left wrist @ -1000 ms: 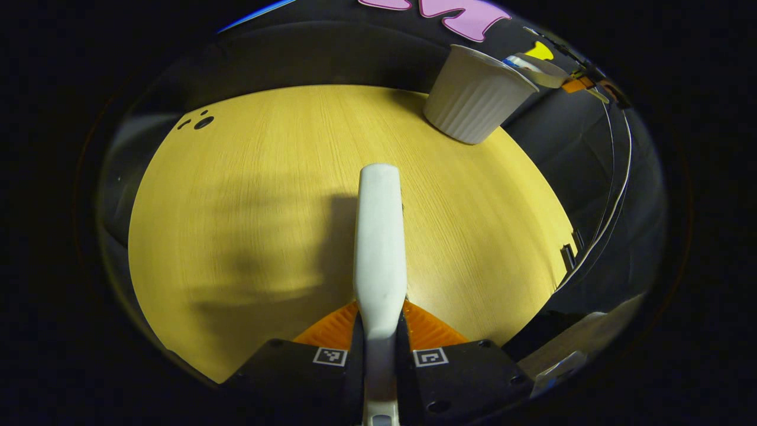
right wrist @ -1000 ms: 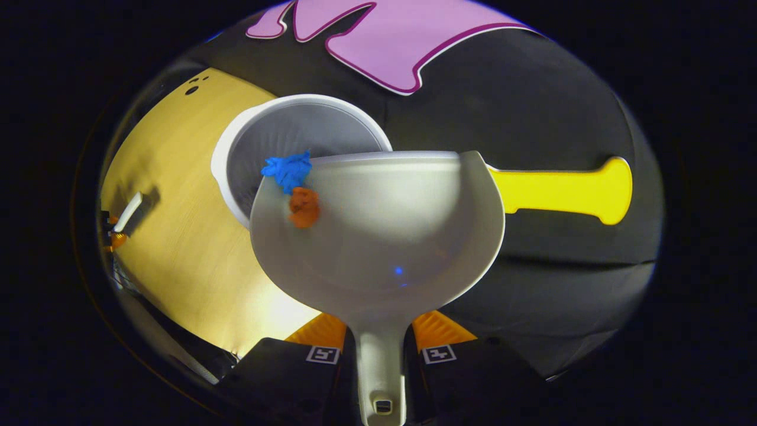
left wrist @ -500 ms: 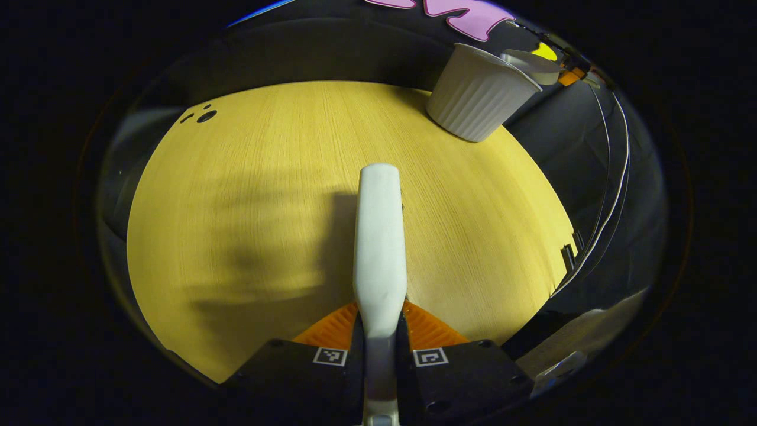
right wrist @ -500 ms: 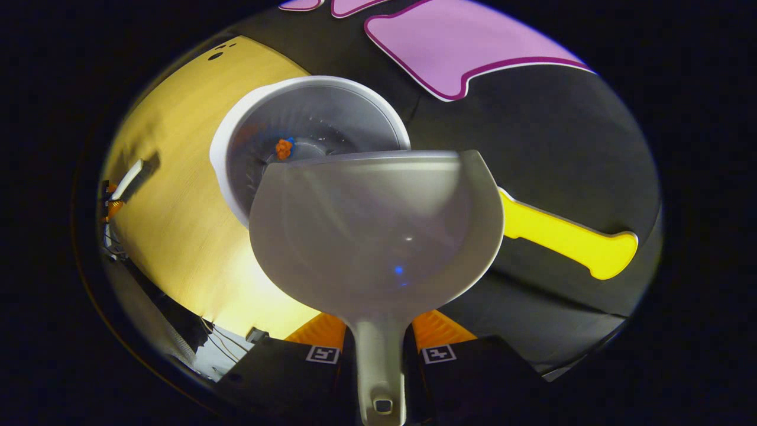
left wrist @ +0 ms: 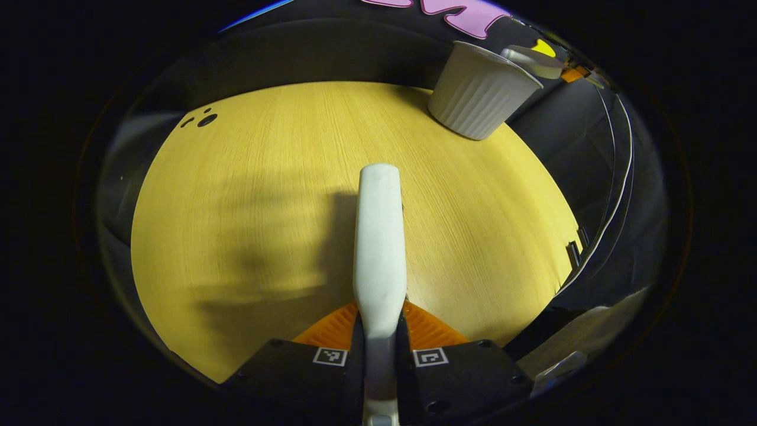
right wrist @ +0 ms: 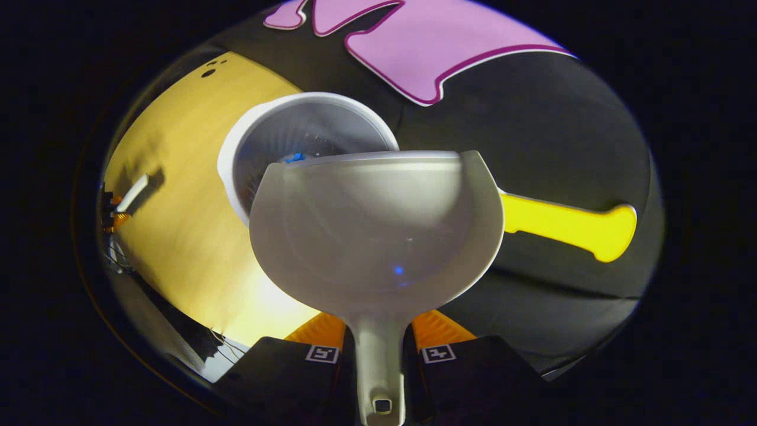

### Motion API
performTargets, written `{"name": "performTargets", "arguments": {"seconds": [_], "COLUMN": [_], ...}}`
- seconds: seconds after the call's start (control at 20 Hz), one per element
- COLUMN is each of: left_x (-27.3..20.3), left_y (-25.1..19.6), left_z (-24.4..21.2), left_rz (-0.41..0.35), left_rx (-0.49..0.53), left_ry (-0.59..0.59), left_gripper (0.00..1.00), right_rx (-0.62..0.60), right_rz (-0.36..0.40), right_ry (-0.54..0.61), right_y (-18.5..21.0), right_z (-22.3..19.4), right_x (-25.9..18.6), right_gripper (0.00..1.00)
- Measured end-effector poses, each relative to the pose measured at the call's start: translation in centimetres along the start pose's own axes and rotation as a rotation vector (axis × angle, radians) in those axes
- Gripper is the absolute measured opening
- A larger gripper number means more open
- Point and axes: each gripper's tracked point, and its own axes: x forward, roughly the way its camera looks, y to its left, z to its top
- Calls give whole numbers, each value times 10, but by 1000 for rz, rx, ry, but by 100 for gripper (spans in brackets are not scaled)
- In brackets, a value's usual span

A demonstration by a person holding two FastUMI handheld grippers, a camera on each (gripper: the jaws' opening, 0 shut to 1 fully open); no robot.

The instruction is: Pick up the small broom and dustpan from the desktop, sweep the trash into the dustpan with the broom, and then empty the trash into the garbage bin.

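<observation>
A: What has the right gripper (right wrist: 378, 349) got?

B: Its two fingers are closed tight on the stem of the dustpan (right wrist: 378, 236), which stands straight ahead of them, its pale scoop wide and bare inside.

A: And beyond the scoop?

B: Just past its far lip, slightly to the left, sits the white garbage bin (right wrist: 236, 154), mouth open toward the camera. A speck of blue trash (right wrist: 294, 157) peeks over the pan's lip, down inside the bin. The bin rests on the wooden desktop (right wrist: 171, 195), which runs off to the left.

A: The other gripper?

B: Far to the left in the right gripper view it is small and hard to make out. In its own view, the left gripper (left wrist: 378, 346) is clamped on the white handle of the small broom (left wrist: 378, 236), both fingers pressing it; the handle points straight forward above the desktop (left wrist: 248, 195). The bristles are hidden.

A: And farther out from it?

B: Ahead and to the right stands the ribbed bin (left wrist: 476, 94), with the dustpan (left wrist: 529, 59) tipped at its far rim.
</observation>
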Motion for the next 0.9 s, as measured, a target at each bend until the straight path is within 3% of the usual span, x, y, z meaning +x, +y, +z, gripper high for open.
{"name": "performTargets", "arguments": {"seconds": [0.25,0.5,0.65,0.9], "left_x": [-2,-4,-5,-7], "left_y": [2,5,6,11], "left_z": [0,0,1,4], "left_rz": [34,75,91,135], "left_rx": [-1,1,0,32], "left_ry": [-4,-9,-14,-23], "left_gripper": [26,25,25,27], "right_rx": [175,269,284,270], "right_rz": [91,198,257,343], "right_ry": [-174,-317,-357,-339], "right_y": [19,70,120,202], "right_z": [-18,-46,-67,-105], "right_x": [-35,-73,-86,-78], "right_gripper": [36,36,38,33]}}
